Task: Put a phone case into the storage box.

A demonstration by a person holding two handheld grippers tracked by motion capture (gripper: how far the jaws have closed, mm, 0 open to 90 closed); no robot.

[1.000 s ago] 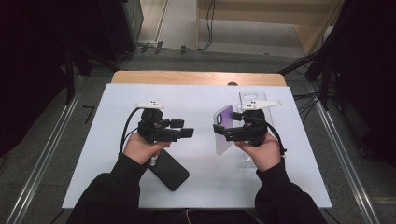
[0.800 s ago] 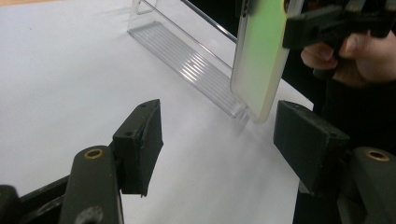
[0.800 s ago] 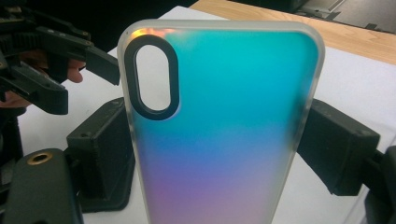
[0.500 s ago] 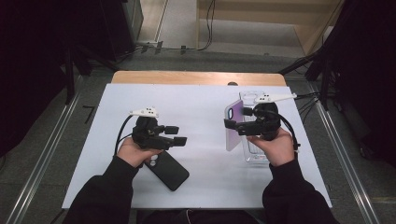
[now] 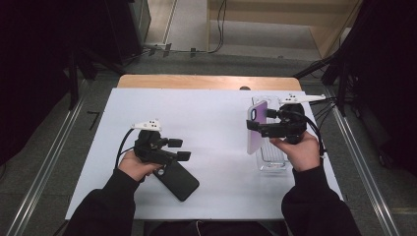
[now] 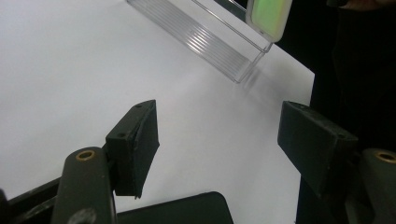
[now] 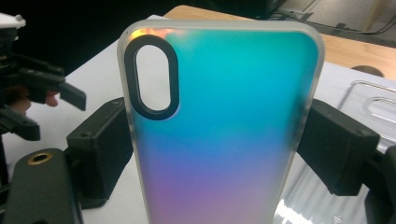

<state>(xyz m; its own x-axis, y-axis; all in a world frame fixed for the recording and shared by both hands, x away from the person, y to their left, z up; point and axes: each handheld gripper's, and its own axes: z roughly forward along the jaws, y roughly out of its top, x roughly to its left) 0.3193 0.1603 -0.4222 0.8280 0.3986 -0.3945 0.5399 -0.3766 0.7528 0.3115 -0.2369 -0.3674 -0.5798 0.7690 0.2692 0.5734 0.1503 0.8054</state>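
My right gripper (image 5: 263, 123) is shut on an iridescent phone case (image 5: 256, 127), held upright above the right of the white table. In the right gripper view the case (image 7: 224, 130) sits between both pads, its camera cut-out at the upper left. My left gripper (image 5: 181, 149) hovers at the table's left, just above a black phone (image 5: 178, 181) lying flat. Its jaws have just been opening and nothing is between them (image 6: 224, 140); the phone's edge (image 6: 187, 210) lies below them.
A clear plastic tray (image 5: 273, 158) lies on the table under the held case, also seen as the tray (image 6: 210, 37) ahead of the left jaws. A second clear case (image 7: 373, 105) lies at the table's far right. A wooden strip (image 5: 206, 81) borders the far edge.
The right hand carried the case to the right and farther away, over the clear tray. The left hand drifted left and down toward the black phone.
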